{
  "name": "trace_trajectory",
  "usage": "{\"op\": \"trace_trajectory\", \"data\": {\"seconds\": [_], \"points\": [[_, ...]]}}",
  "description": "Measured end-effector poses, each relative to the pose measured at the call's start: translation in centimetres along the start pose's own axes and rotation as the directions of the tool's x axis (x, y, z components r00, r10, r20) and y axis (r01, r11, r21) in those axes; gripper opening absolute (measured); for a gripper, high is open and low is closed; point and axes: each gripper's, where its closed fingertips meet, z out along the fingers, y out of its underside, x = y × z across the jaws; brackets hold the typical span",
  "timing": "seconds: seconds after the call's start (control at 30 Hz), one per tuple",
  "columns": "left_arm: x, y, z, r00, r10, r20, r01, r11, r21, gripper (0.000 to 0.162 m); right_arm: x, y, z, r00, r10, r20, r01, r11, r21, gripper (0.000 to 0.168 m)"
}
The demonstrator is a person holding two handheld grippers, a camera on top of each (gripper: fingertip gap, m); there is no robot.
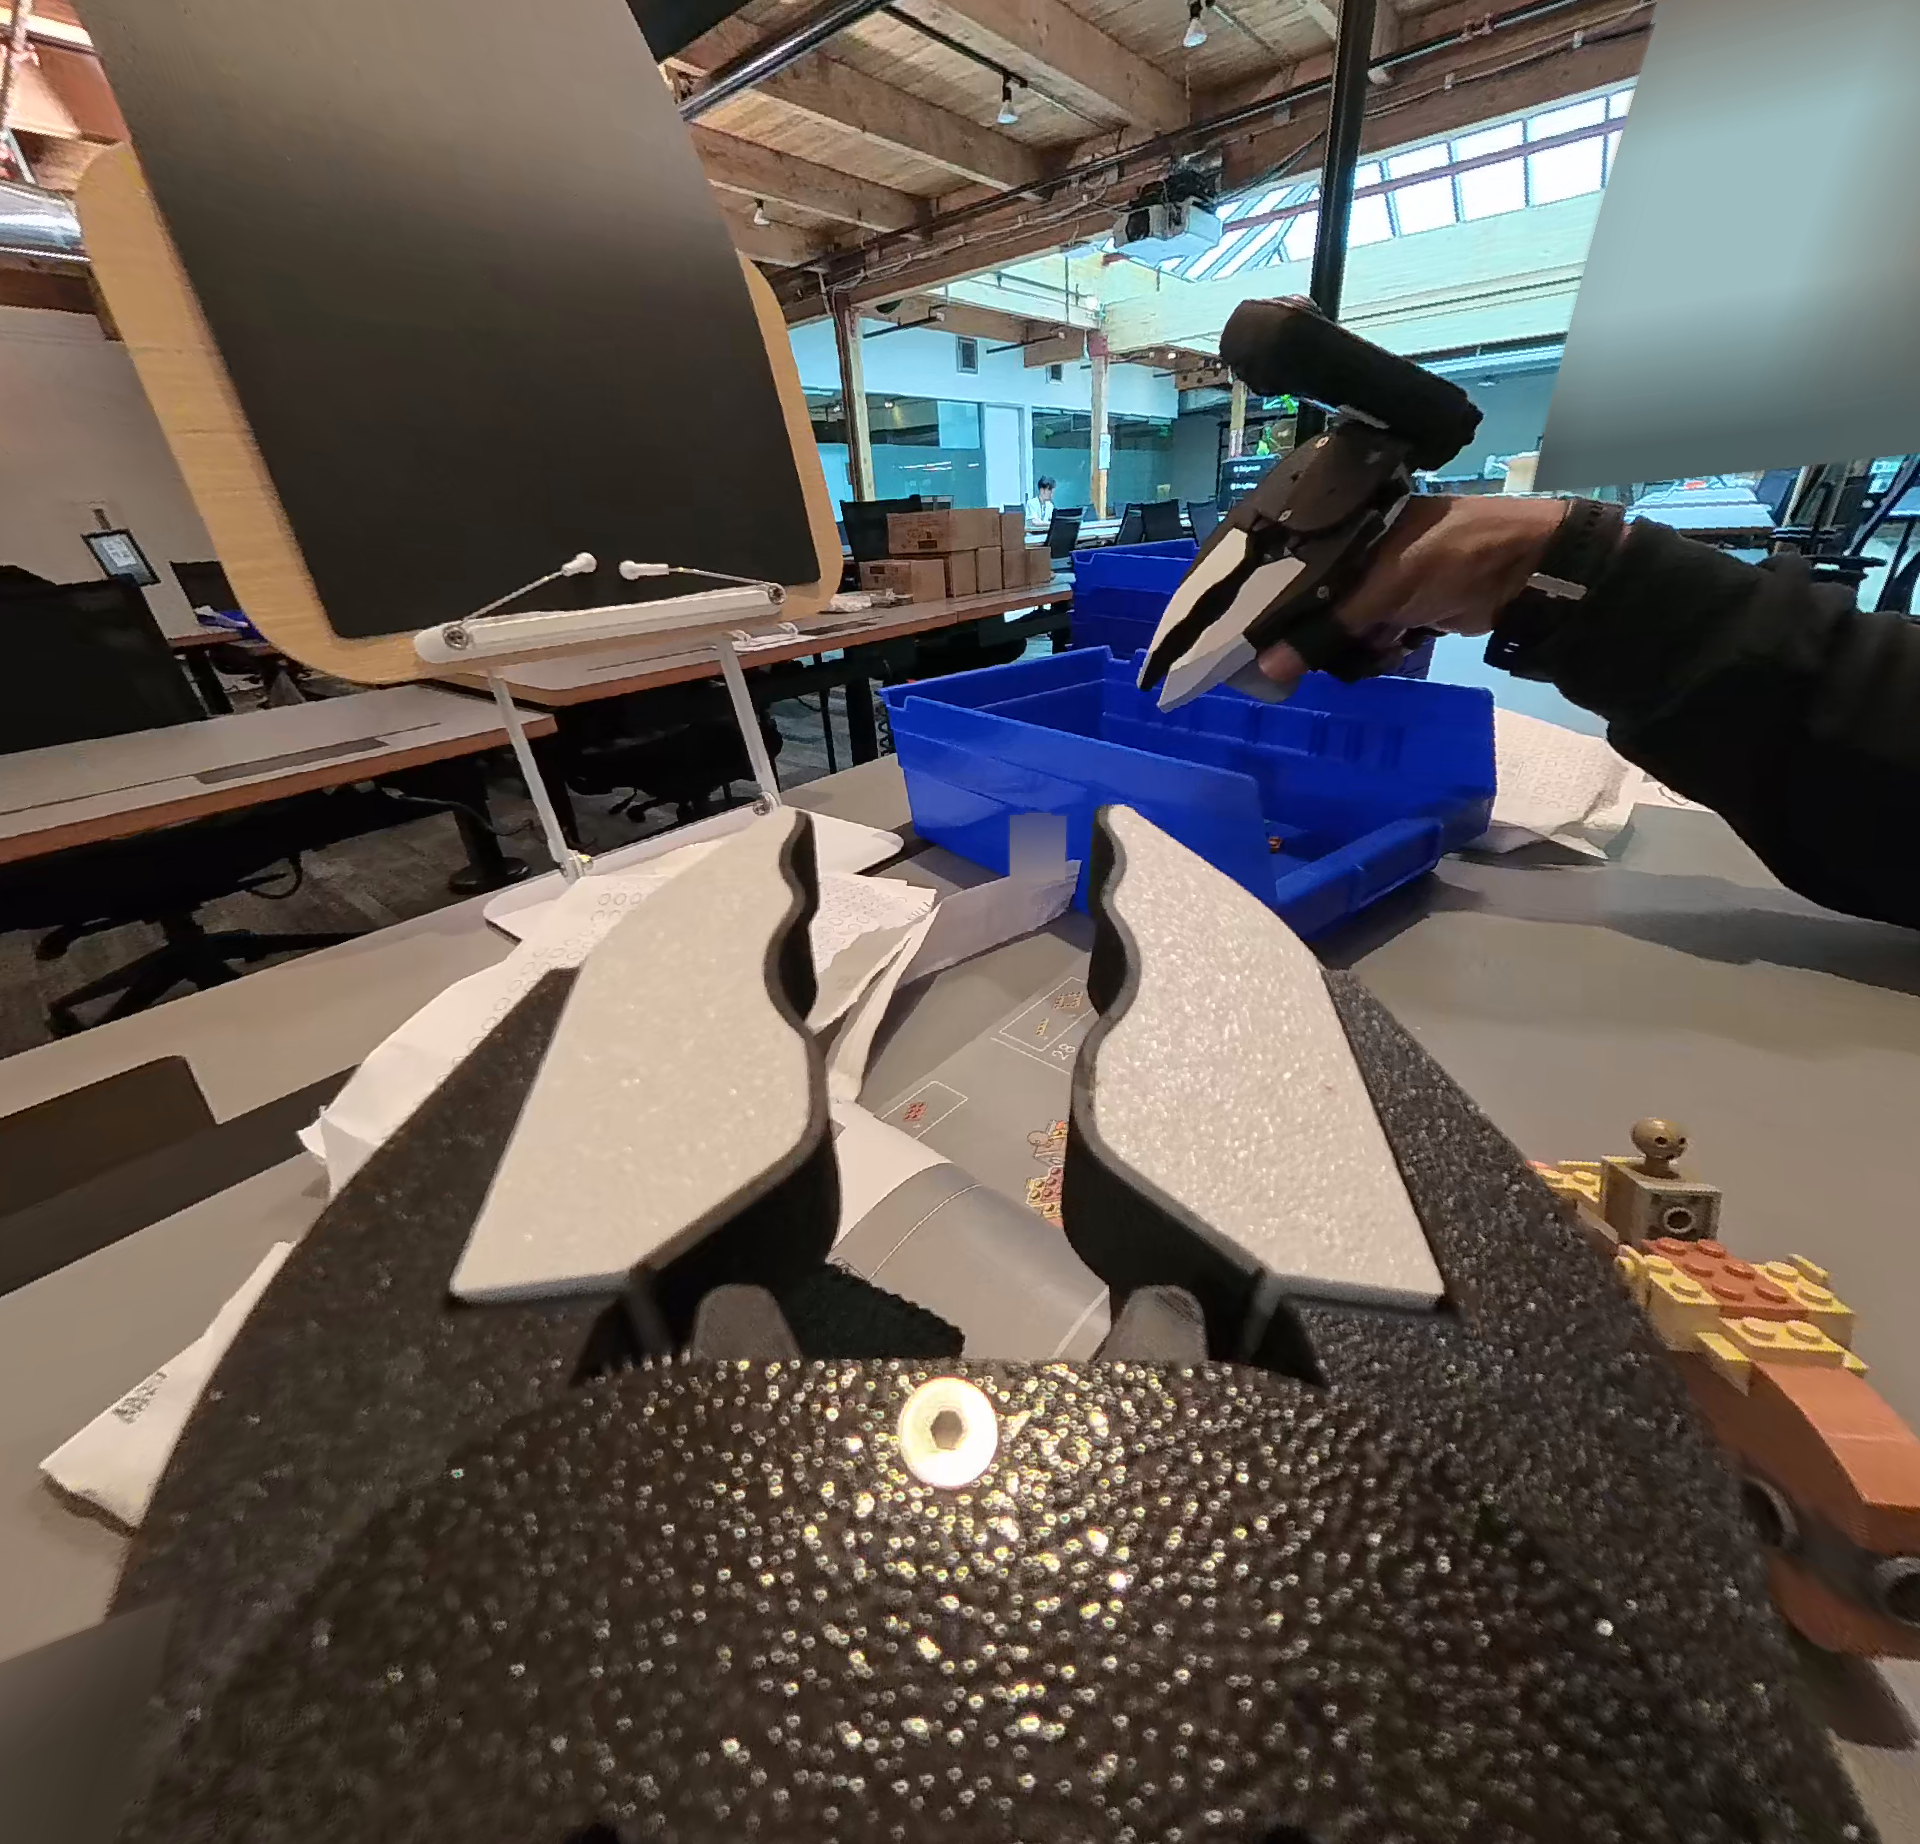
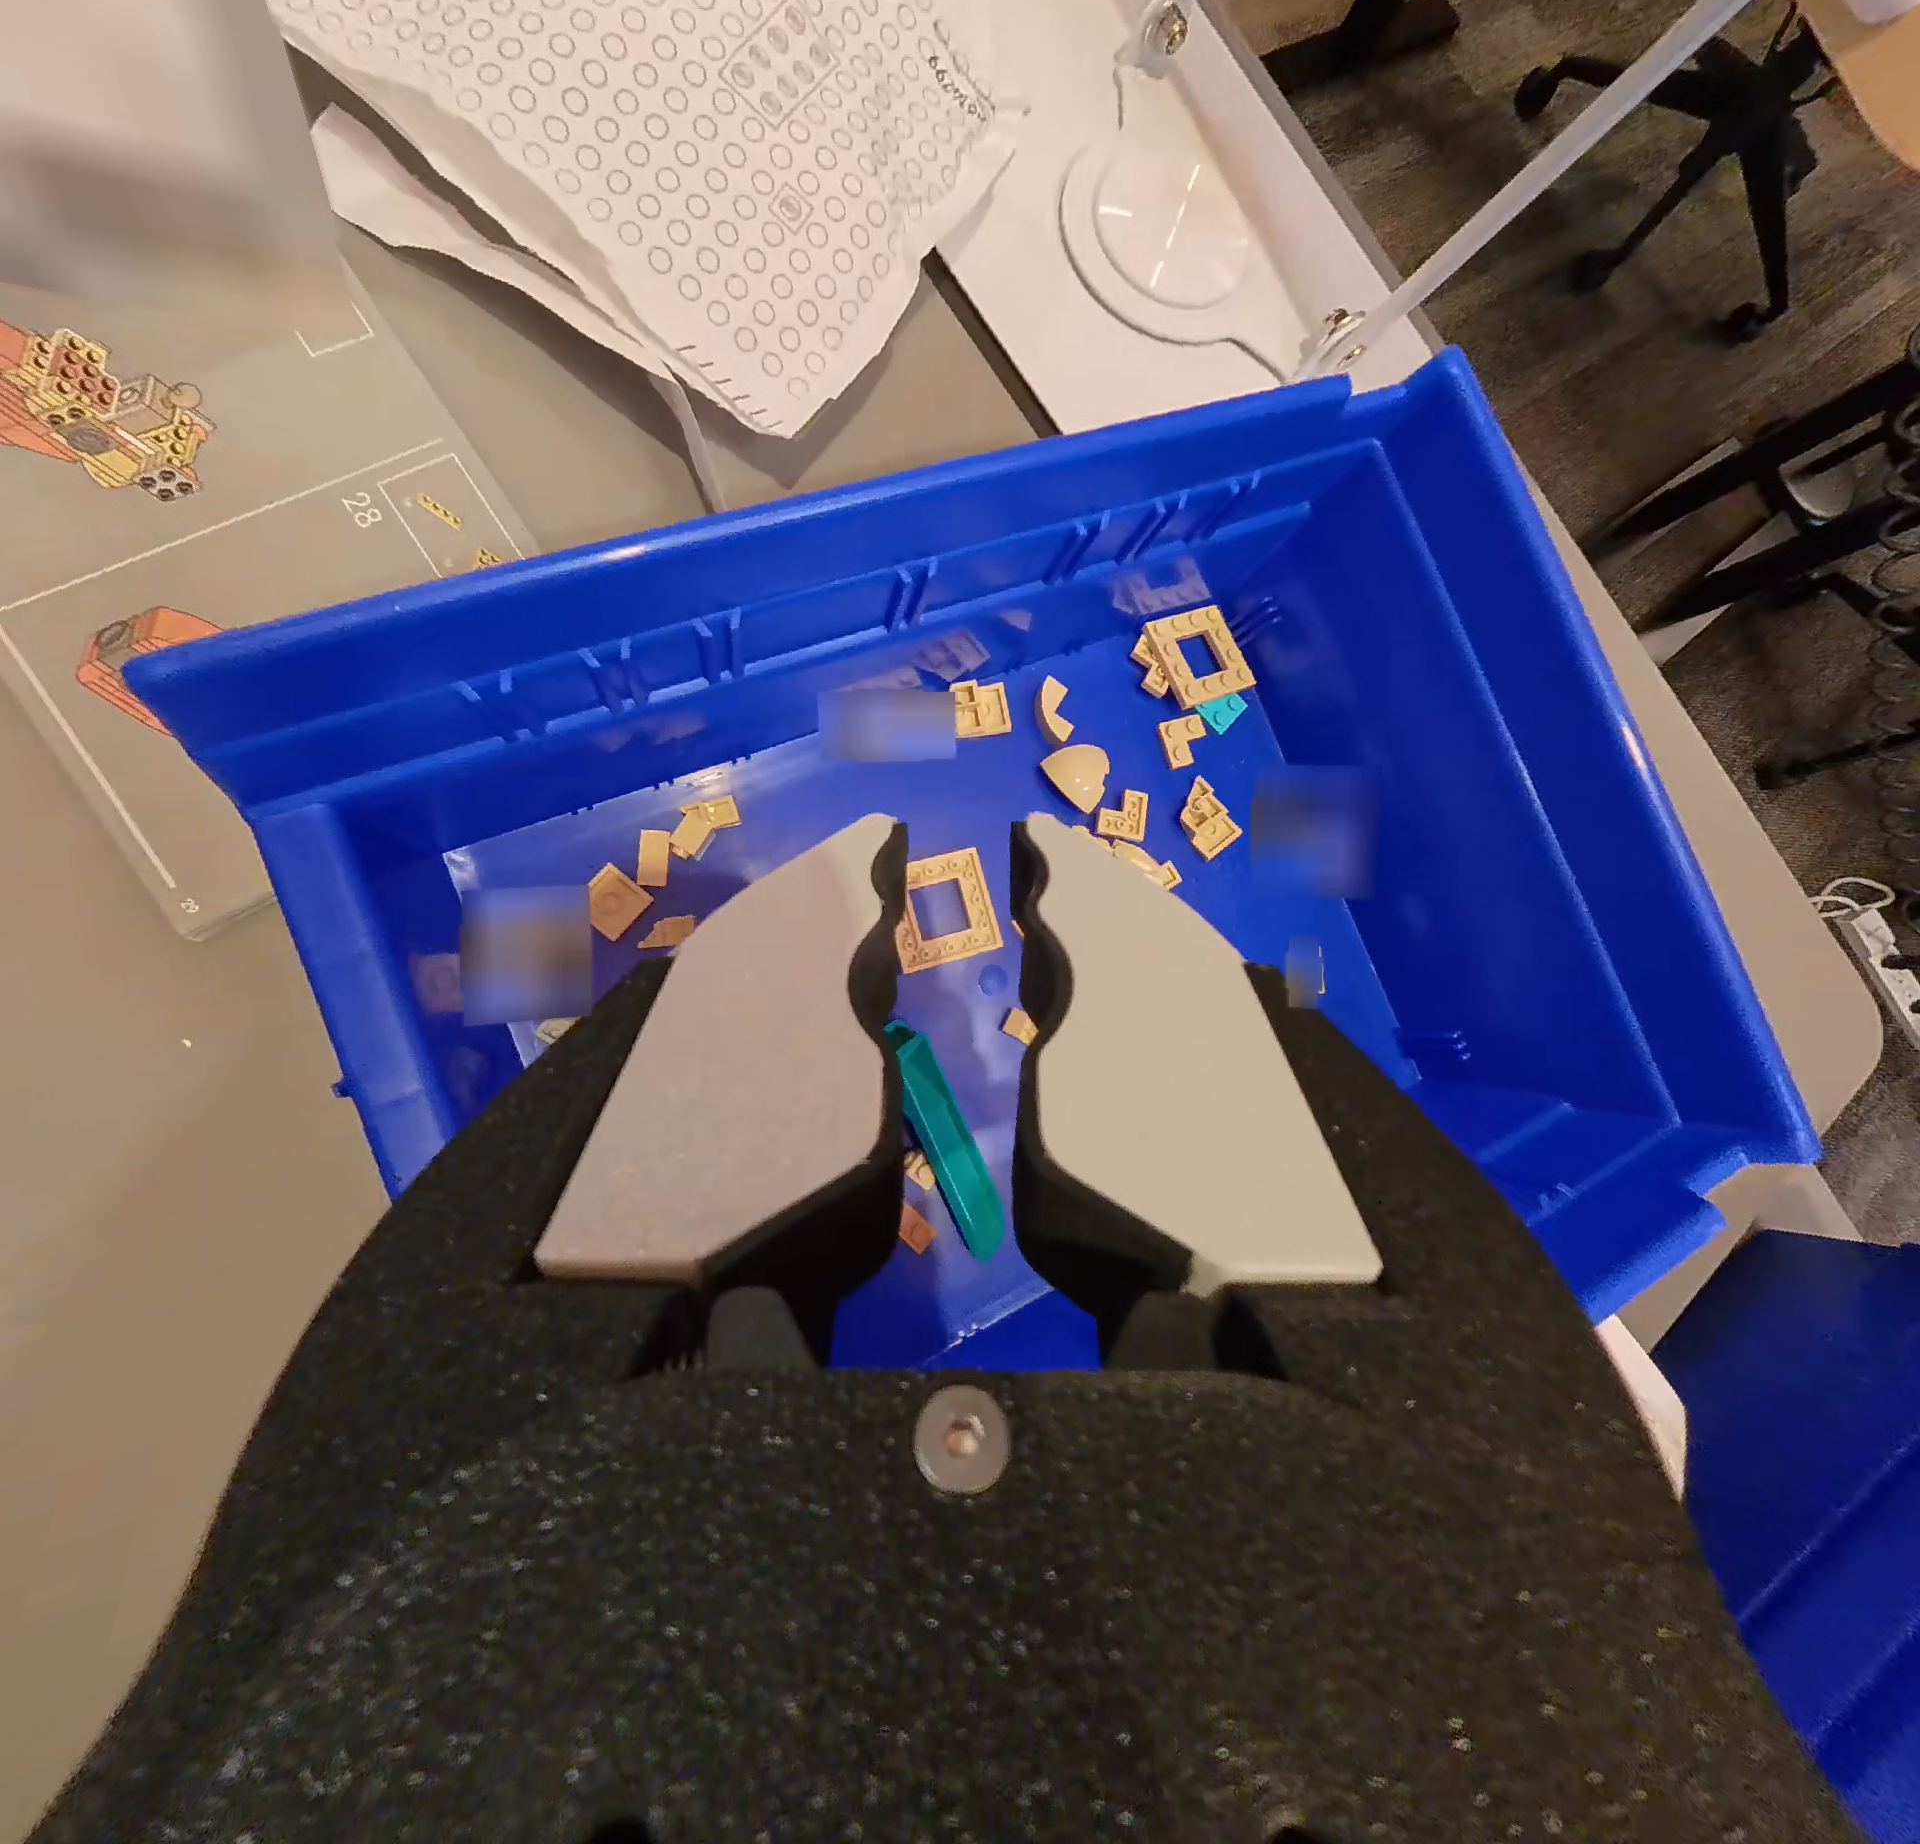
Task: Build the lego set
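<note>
My left gripper (image 1: 951, 838) is open and empty, hovering over the instruction booklet (image 1: 997, 1098) on the grey table. A partly built orange, yellow and tan lego model (image 1: 1745, 1316) sits on the table at its right. My right gripper (image 2: 956, 828) is open and empty, pointing down into the blue bin (image 2: 582, 651). Several tan lego pieces lie in the bin, among them a square frame plate (image 2: 948, 909) just below the fingertips and a teal tool (image 2: 945, 1140). The left wrist view shows the right gripper (image 1: 1169, 688) above the bin (image 1: 1039, 755), held by a hand.
Torn white paper bags (image 2: 675, 153) lie beside the booklet (image 2: 260, 423). A white stand (image 1: 623, 631) holding a dark board rises at the table's far left. A second blue bin (image 2: 1808, 1482) sits at the near right. Desks and chairs stand beyond the table edge. The left gripper's tips are roughly 30 cm from the right gripper's.
</note>
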Motion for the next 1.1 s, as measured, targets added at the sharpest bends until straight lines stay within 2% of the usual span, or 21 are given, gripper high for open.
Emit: {"op": "trace_trajectory", "data": {"seconds": [1.1], "points": [[-2.1, -1.8, -1.4, 0.997, -0.042, 0.060, 0.038, 0.997, 0.070, 0.045, -0.4, 0.2, 0.7, 1.000, 0.000, 0.010, 0.000, 1.000, -0.009, 0.016]]}}
